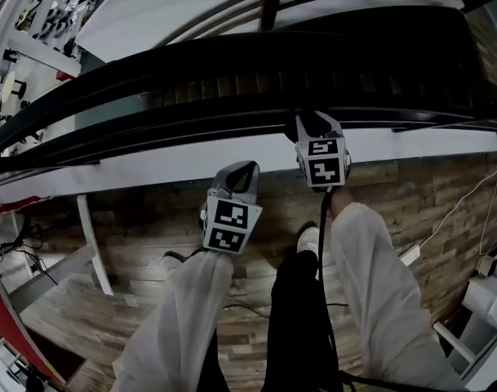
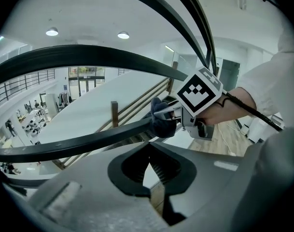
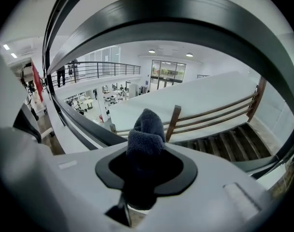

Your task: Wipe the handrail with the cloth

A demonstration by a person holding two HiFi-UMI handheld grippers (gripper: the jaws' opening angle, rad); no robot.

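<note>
Here, we stand on a wooden floor (image 1: 134, 292) at a dark, curved handrail (image 1: 175, 76), with a white ledge (image 1: 166, 166) running along its foot. Our right gripper (image 3: 146, 146) pinches a dark blue cloth (image 3: 146, 129), which sticks up between the jaws. In the left gripper view the cloth sits against the handrail. Our left gripper (image 2: 149, 151) hangs just beside the right one, nearer to us and short of the rail, its jaws pressed together with nothing between them. Beyond the rail the space drops away. Wooden stairs (image 3: 224, 146) descend beside a lower wooden railing (image 3: 209, 115), and a wide, bright hall (image 3: 98, 98) lies open below. The handrail sweeps on to left and right of the cloth.
</note>
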